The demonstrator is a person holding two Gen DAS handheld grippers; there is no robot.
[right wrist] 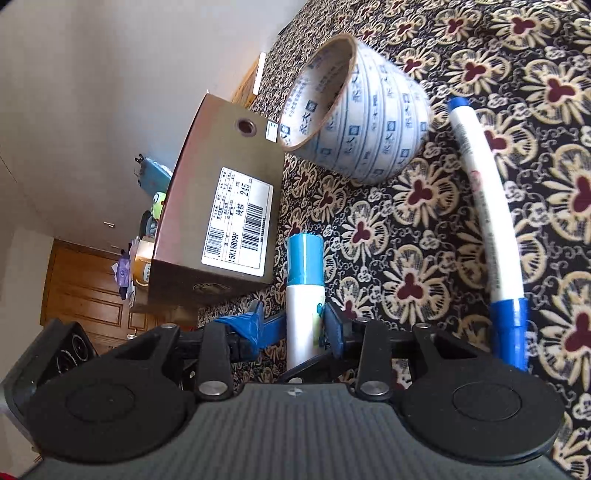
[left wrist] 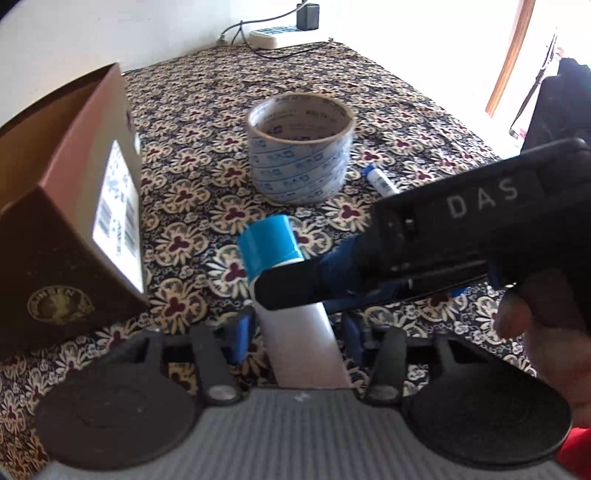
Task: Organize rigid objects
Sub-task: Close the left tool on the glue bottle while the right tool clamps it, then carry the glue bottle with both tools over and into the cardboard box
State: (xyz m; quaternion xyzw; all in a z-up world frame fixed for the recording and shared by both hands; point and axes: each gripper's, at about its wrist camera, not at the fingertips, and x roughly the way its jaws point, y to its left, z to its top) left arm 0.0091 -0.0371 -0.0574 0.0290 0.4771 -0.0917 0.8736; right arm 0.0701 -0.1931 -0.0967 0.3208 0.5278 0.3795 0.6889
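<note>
A white tube with a light-blue cap (left wrist: 295,306) (right wrist: 305,291) is held by both grippers above the patterned cloth. My left gripper (left wrist: 295,332) is shut on the tube's lower body. My right gripper (right wrist: 305,325) is shut on the tube just below the cap; it shows in the left wrist view (left wrist: 443,236) as a black body reaching in from the right. A big roll of printed tape (left wrist: 300,151) (right wrist: 354,118) stands beyond. A white marker with blue ends (left wrist: 380,181) (right wrist: 487,221) lies right of the roll.
A brown cardboard box (left wrist: 74,206) (right wrist: 218,206) with a barcode label stands to the left. A power strip (left wrist: 273,35) with cables lies by the far wall. A dark bag (left wrist: 554,103) sits at the far right.
</note>
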